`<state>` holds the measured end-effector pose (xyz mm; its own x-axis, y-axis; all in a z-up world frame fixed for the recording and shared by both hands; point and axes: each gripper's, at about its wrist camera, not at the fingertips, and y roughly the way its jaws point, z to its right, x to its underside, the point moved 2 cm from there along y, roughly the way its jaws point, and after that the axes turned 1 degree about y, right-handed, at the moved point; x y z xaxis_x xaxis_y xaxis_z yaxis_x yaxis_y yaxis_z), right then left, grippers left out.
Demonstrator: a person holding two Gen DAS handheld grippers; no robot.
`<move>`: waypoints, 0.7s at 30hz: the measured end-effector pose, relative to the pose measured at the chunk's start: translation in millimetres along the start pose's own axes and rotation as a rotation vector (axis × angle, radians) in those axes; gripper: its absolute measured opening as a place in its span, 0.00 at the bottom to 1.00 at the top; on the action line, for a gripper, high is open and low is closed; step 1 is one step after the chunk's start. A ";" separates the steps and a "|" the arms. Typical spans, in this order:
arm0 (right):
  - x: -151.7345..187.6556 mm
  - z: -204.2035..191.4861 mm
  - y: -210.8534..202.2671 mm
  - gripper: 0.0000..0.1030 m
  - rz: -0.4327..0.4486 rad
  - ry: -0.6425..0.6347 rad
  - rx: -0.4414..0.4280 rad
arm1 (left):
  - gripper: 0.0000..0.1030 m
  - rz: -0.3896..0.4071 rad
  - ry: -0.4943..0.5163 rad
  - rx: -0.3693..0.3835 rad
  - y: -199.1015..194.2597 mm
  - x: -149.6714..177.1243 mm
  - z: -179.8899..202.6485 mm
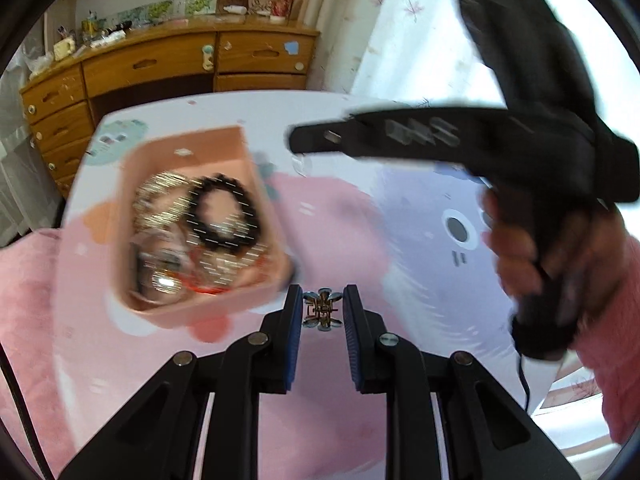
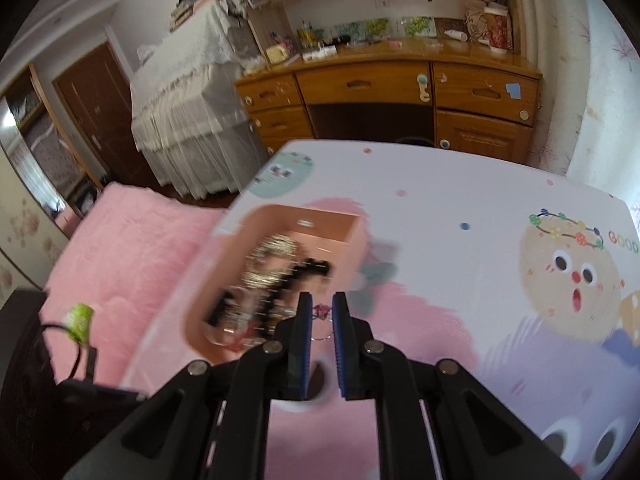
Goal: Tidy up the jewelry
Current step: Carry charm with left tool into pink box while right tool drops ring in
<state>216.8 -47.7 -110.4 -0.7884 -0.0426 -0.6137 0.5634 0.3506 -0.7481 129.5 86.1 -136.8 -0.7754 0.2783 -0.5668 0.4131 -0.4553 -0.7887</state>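
A pink box point(image 1: 188, 148) sits on the table and holds a black bead bracelet point(image 1: 224, 216), gold chains point(image 1: 164, 200) and other jewelry; both views are motion-blurred. My left gripper point(image 1: 322, 308) is shut on a small gold and silver brooch point(image 1: 322, 312), just right of the box's near corner. My right gripper point(image 2: 319, 312) is shut on a thin ring with a pink stone point(image 2: 321, 316), beside the box point(image 2: 320, 224) at its right near corner. The right gripper also shows in the left wrist view point(image 1: 304, 140), above the table, held by a hand.
The table point(image 2: 460, 200) has a cartoon-print cover. A pink blanket point(image 2: 132, 240) lies to its left. A wooden desk with drawers point(image 2: 380, 92) stands behind, cluttered on top. A curtain point(image 1: 400, 40) hangs at the right.
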 end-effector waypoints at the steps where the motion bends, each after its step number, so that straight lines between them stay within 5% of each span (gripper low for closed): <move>1: 1.9 -6.9 -3.4 0.09 0.014 0.014 0.009 | 0.18 0.010 0.012 -0.024 -4.6 -3.7 -9.6; 14: 7.9 -51.5 -23.3 0.10 0.114 0.211 0.076 | 0.19 0.138 0.062 -0.063 -45.0 -61.4 -84.2; 15: 5.5 -52.9 -23.8 0.10 0.121 0.222 0.066 | 0.29 0.135 0.066 -0.065 -44.6 -66.3 -85.2; 16: 3.5 -53.0 -23.9 0.13 0.122 0.231 0.067 | 0.51 0.127 0.073 -0.066 -45.9 -70.7 -86.8; 18: 1.6 -52.4 -24.2 0.22 0.109 0.234 0.096 | 0.73 0.142 0.077 -0.098 -55.5 -77.2 -87.4; 21: -0.2 -50.3 -34.5 0.23 0.108 0.221 0.118 | 0.78 0.179 0.065 -0.095 -75.2 -84.4 -88.3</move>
<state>185.1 -12.7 -71.8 -0.7497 0.1991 -0.6311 0.6618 0.2305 -0.7134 206.1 171.5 -50.6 -0.6547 0.2558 -0.7113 0.5869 -0.4210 -0.6916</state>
